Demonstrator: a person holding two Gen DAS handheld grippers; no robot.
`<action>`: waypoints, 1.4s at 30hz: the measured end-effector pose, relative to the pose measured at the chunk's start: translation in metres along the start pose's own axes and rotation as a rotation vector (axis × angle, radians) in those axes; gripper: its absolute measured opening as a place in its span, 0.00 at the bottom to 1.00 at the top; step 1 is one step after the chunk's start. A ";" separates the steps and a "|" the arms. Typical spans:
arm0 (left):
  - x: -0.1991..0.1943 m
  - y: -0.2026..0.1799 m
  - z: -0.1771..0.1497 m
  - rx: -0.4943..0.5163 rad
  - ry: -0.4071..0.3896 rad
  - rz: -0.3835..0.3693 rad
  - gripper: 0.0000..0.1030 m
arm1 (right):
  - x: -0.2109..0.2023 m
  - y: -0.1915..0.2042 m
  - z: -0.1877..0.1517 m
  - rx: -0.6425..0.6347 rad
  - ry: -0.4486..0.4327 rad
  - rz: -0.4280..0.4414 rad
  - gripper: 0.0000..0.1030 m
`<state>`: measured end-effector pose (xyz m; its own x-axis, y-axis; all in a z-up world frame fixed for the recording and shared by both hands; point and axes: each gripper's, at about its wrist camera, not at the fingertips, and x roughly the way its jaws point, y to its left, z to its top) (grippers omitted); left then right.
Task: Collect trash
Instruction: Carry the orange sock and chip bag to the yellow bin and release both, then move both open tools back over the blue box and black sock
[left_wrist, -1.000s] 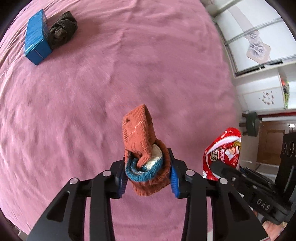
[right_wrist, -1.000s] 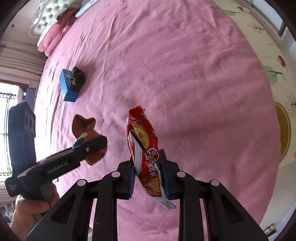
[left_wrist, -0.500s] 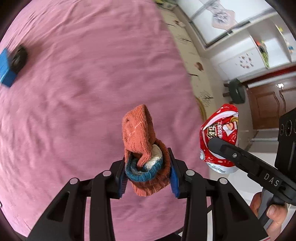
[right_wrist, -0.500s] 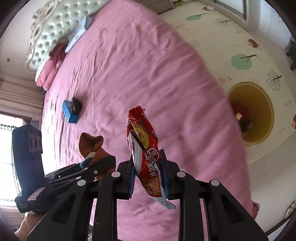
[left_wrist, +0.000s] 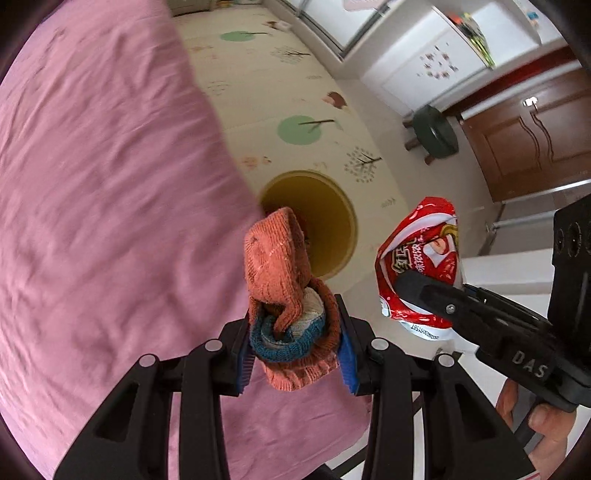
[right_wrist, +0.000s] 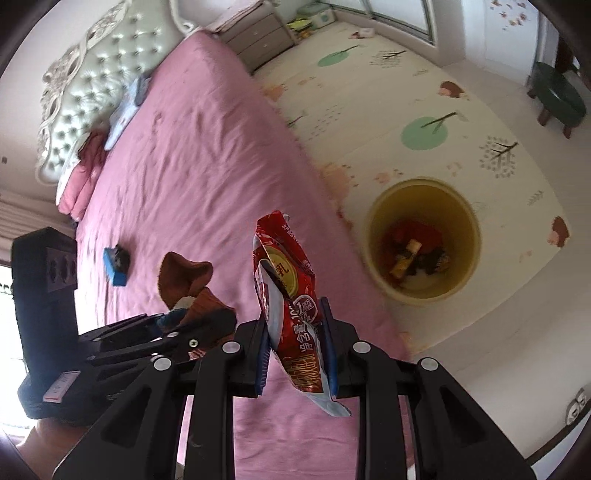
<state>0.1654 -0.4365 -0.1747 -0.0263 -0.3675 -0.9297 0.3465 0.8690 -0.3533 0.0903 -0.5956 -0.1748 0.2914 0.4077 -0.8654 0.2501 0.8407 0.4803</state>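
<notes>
One red snack wrapper (right_wrist: 291, 306) pinched in right gripper (right_wrist: 295, 354); one rolled orange sock (left_wrist: 288, 295) clamped in left gripper (left_wrist: 295, 354). Both above pink bed (right_wrist: 192, 177) edge. One yellow bin (right_wrist: 423, 240) on floor mat (right_wrist: 406, 92), just beside bed, holding trash.

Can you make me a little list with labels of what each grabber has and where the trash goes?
left gripper: shut on the orange sock bundle
right gripper: shut on the red snack bag
bin: yellow bin on the play mat, beside the pink bed, trash already inside
left on the bed: blue box with a dark thing touching it
</notes>
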 end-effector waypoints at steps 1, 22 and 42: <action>0.005 -0.008 0.004 0.016 0.006 0.003 0.36 | -0.003 -0.011 0.003 0.008 -0.003 -0.005 0.23; 0.092 -0.097 0.083 0.142 0.108 -0.020 0.72 | -0.012 -0.133 0.071 0.121 -0.029 -0.041 0.38; 0.057 -0.052 0.073 0.090 0.036 0.035 0.75 | -0.004 -0.086 0.076 0.060 -0.012 -0.030 0.39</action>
<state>0.2142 -0.5271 -0.2020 -0.0458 -0.3243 -0.9449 0.4303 0.8472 -0.3116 0.1381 -0.6967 -0.2023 0.2935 0.3778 -0.8781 0.3137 0.8296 0.4618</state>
